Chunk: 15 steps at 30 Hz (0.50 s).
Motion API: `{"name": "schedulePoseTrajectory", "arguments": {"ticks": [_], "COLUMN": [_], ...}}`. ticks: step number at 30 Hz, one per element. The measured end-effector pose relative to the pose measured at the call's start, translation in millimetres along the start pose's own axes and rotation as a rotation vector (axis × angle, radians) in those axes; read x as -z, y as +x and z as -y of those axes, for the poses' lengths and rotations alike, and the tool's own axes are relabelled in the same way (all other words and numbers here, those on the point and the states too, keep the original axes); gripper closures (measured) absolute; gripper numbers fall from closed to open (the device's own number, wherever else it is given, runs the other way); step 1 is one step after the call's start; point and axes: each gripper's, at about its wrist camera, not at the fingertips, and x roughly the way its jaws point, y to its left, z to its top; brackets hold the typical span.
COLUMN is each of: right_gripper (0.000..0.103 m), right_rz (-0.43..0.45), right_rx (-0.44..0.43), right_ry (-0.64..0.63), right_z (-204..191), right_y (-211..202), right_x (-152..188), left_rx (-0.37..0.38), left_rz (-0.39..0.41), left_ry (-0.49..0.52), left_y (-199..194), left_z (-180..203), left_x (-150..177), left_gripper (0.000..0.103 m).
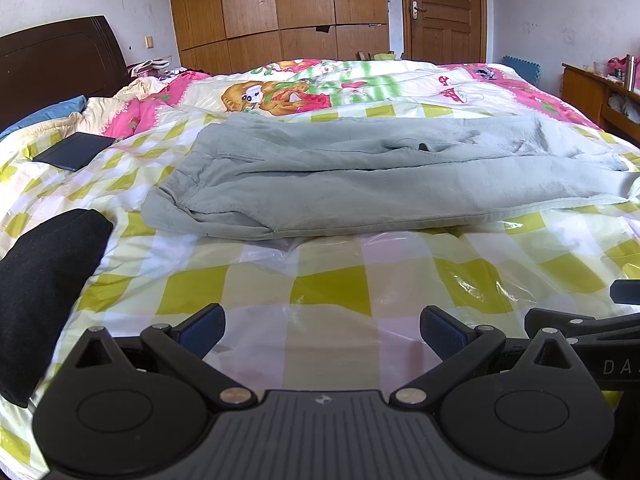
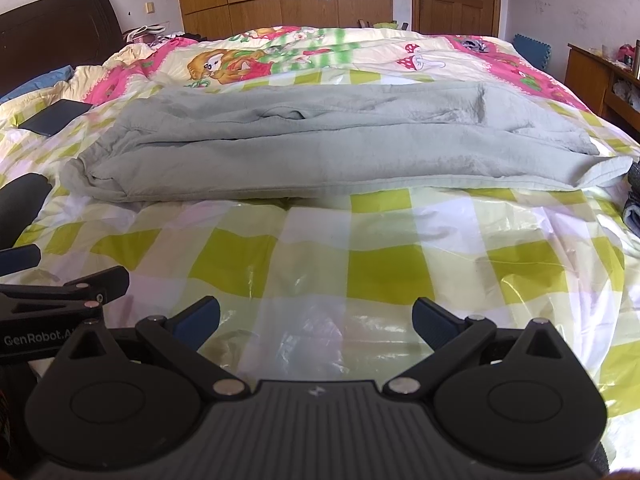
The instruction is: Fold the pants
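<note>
Grey-green pants lie lengthwise across the bed, folded leg on leg, waistband at the left. They also show in the right wrist view. My left gripper is open and empty, low over the checked sheet, well short of the pants' near edge. My right gripper is open and empty too, beside the left one and equally short of the pants. The right gripper's side shows at the right edge of the left wrist view; the left gripper's side shows at the left of the right wrist view.
A yellow-and-white checked plastic sheet covers the bed over a cartoon quilt. A dark flat case lies at the far left. A black cloth lies at the near left. Folded denim sits at the right edge.
</note>
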Motion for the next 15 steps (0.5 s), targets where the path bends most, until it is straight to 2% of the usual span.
{"name": "schedulePoseTrajectory", "arguments": {"ticks": [15], "right_gripper": [0.001], "right_rz": [0.006], "right_rx": [0.004], "right_ry": [-0.012], "right_z": [-1.7], "right_y": [-0.9], "right_x": [0.1], "left_rx": [0.002], "left_rz": [0.004], "left_ry": [0.0], "left_y": [1.2], "left_z": [0.3], "left_x": [0.4], "left_gripper": [0.0]}}
